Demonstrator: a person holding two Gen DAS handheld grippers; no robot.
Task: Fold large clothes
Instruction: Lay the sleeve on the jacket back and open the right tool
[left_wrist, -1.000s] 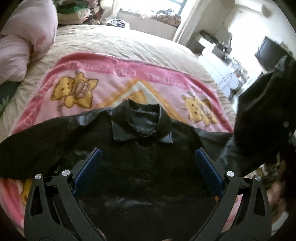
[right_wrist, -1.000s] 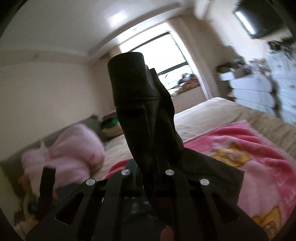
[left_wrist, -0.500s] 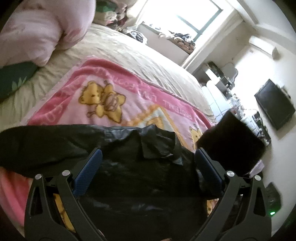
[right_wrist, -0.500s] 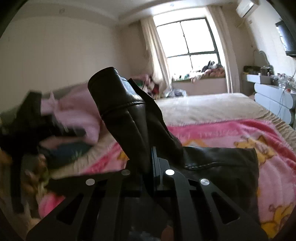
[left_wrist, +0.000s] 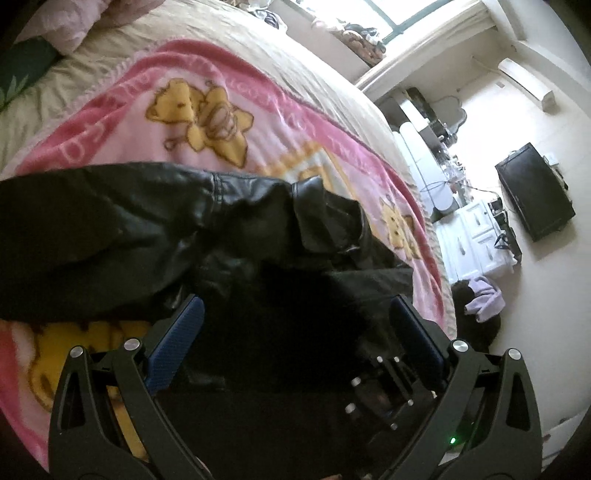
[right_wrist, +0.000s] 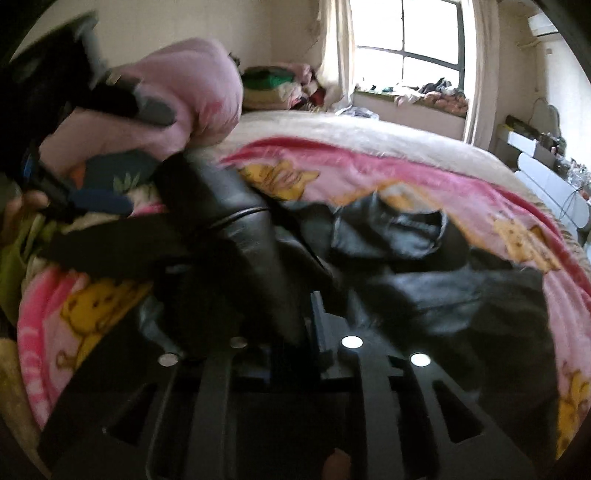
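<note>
A black leather jacket (left_wrist: 155, 229) lies face up on the pink bear-print blanket (left_wrist: 207, 122), its collar (left_wrist: 325, 210) toward the far side and one sleeve stretched out left. My left gripper (left_wrist: 295, 321) is open and empty, hovering over the jacket's body. My right gripper (right_wrist: 295, 314) is shut on the jacket's other sleeve (right_wrist: 236, 236), holding the cuff low over the jacket's body (right_wrist: 461, 295). The right gripper also shows in the left wrist view (left_wrist: 384, 384), just under my left one. The left gripper shows at the far left of the right wrist view (right_wrist: 92, 199).
The blanket lies on a beige bed (left_wrist: 295, 48). A pink duvet (right_wrist: 177, 99) and piled clothes (right_wrist: 273, 85) sit at the head end. White drawers (left_wrist: 476, 236), a wall TV (left_wrist: 535, 192) and clothes on the floor (left_wrist: 480, 302) stand to the right of the bed.
My right gripper has carried the sleeve from high in the air down and across onto the jacket's body. My left gripper has swung left and tilted, staying open.
</note>
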